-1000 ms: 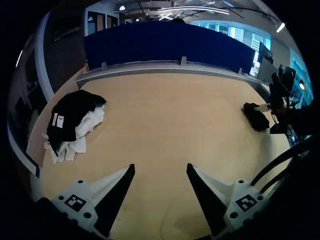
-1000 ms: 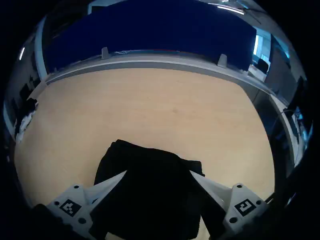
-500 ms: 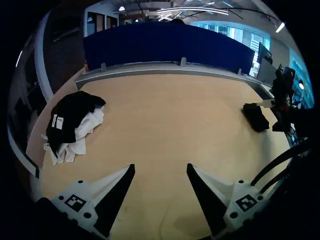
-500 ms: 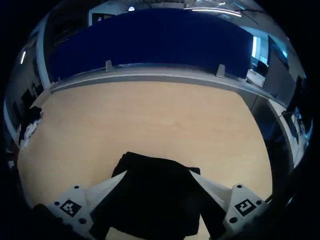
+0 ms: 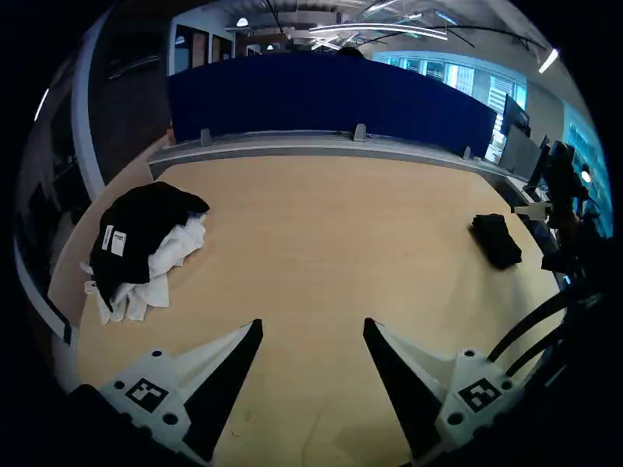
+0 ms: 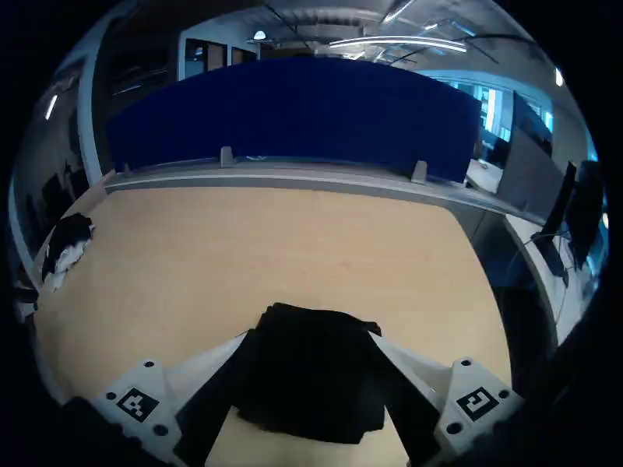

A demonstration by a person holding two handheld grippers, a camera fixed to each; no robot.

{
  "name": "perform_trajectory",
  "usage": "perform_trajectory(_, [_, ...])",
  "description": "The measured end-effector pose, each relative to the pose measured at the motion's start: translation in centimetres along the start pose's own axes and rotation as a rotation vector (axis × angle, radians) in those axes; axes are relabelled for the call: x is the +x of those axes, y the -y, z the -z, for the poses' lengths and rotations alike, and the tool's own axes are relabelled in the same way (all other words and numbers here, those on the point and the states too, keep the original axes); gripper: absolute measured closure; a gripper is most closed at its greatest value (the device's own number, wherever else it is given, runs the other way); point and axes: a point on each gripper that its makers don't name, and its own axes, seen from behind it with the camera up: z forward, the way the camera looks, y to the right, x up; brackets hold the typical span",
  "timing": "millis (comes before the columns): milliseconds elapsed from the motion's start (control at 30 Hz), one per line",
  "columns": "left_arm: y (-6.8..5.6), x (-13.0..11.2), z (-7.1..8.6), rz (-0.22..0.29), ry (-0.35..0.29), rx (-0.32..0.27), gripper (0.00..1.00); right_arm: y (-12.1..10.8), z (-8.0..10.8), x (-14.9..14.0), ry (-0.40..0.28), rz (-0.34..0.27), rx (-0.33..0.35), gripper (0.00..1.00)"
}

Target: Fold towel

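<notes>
**Q:** where's the towel rn?

**A:** The folded black fabric towel (image 6: 315, 366) lies flat on the light wooden table (image 6: 234, 249), right btwn the two fingers of the right claw (image 6: 311, 335), w/ its far edge just past the tips. That claw's spread wide, one finger on each side. Can't tell if they actually touch the fabric, but def not pinching it.

**Q:** and the left one?

**A:** The left claw (image 5: 311, 320) is spread wide too, w/ nothing btwn the fingers, just bare tabletop. From there the towel (image 5: 496, 240) is well off to the front-right, near the table's right edge.

**Q:** other stuff?

**A:** There's a rumpled pile of black and white cloth (image 5: 144, 245), black on top w/ a white tag, ahead-left of the left claw. From the right claw that pile (image 6: 66, 241) sits far off to the left. Straight ahead of both claws, along the table's back edge, is a grey rail (image 5: 311, 144) w/ a tall dark blue divider panel (image 5: 327, 93) behind it. Long ceiling lights (image 5: 374, 27) are above that.
</notes>
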Motion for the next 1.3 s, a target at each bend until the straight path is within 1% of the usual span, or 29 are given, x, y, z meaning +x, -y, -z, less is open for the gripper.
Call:
perform_trajectory(300, [0.6, 1.0, 0.2, 0.015, -0.033, -0.012, 0.04, 1.8, 4.9, -0.1, -0.094, -0.078, -0.047, 0.00])
perform_trajectory(500, [0.8, 1.8, 0.1, 0.015, -0.055, -0.016, 0.04, 3.3, 7.6, -0.5, -0.138, -0.100, -0.060, 0.00])
perform_trajectory(600, [0.8, 2.0, 0.1, 0.016, -0.060, -0.019, 0.04, 4.1, 8.5, -0.8, -0.148, -0.099, -0.067, 0.00])
perform_trajectory(700, [0.8, 2.2, 0.0, 0.017, -0.064, -0.024, 0.04, 4.8, 9.0, -1.0, -0.153, -0.093, -0.065, 0.00])
perform_trajectory(800, [0.8, 2.5, -0.1, 0.013, -0.071, -0.027, 0.04, 5.1, 9.0, -0.9, -0.161, -0.092, -0.064, 0.00])
perform_trajectory(900, [0.9, 2.9, -0.1, 0.011, -0.080, -0.029, 0.04, 5.3, 9.2, -0.4, -0.183, -0.098, -0.067, 0.00])
perform_trajectory(1067, [1.2, 3.4, -0.1, 0.017, -0.095, -0.029, 0.04, 5.5, 10.0, 1.0, -0.254, -0.098, -0.077, 0.00])
perform_trajectory(1200, [1.5, 3.7, 0.0, 0.024, -0.108, -0.027, 0.04, 5.1, 11.8, 3.4, -0.368, -0.101, -0.116, 0.00])
perform_trajectory(1300, [1.7, 4.1, -0.1, 0.030, -0.120, -0.024, 0.04, 4.8, 12.9, 4.9, -0.436, -0.111, -0.148, 0.00])
